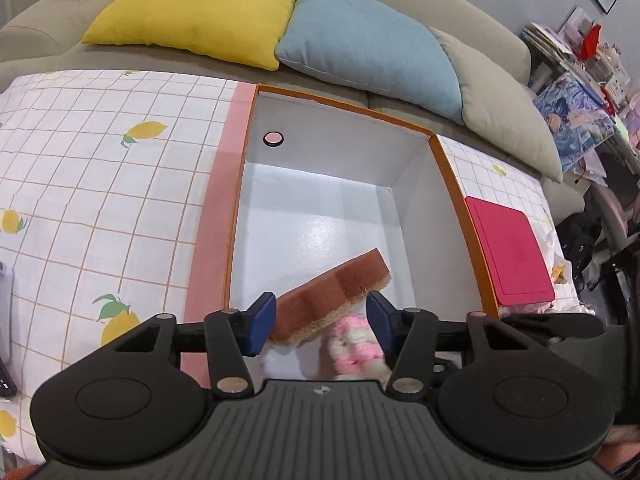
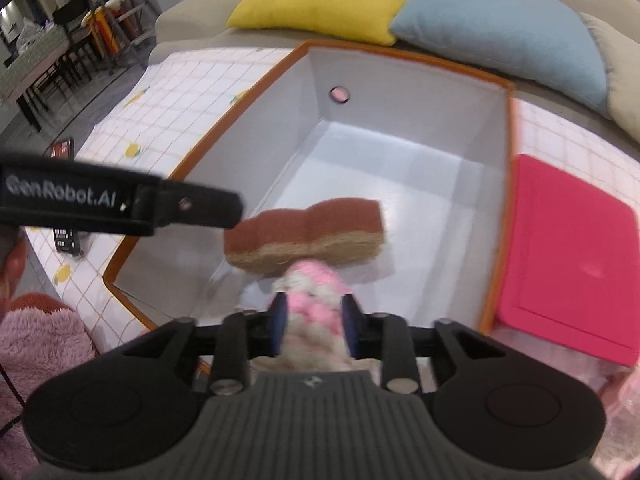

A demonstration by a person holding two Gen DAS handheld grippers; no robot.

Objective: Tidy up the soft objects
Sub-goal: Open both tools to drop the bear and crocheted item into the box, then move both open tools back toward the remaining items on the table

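Note:
A brown sponge (image 1: 332,296) with a tan underside lies tilted at the near end of the white box with an orange rim (image 1: 340,101). It rests on a pink and white fluffy thing (image 1: 354,344). My left gripper (image 1: 320,316) is open, and its blue pads flank the sponge's near end. In the right wrist view the sponge (image 2: 308,228) sits across the top of the fluffy thing (image 2: 314,300). My right gripper (image 2: 314,320) has both pads against the fluffy thing. One left finger (image 2: 192,210) reaches in from the left, beside the sponge.
The box stands on a lemon-print cloth (image 1: 100,160). A flat pink-red lid (image 1: 512,252) lies right of it. Yellow (image 1: 200,8), blue (image 1: 368,52) and grey cushions line the sofa behind. A fuzzy pink item (image 2: 40,344) and a dark handset (image 2: 66,240) lie at the left.

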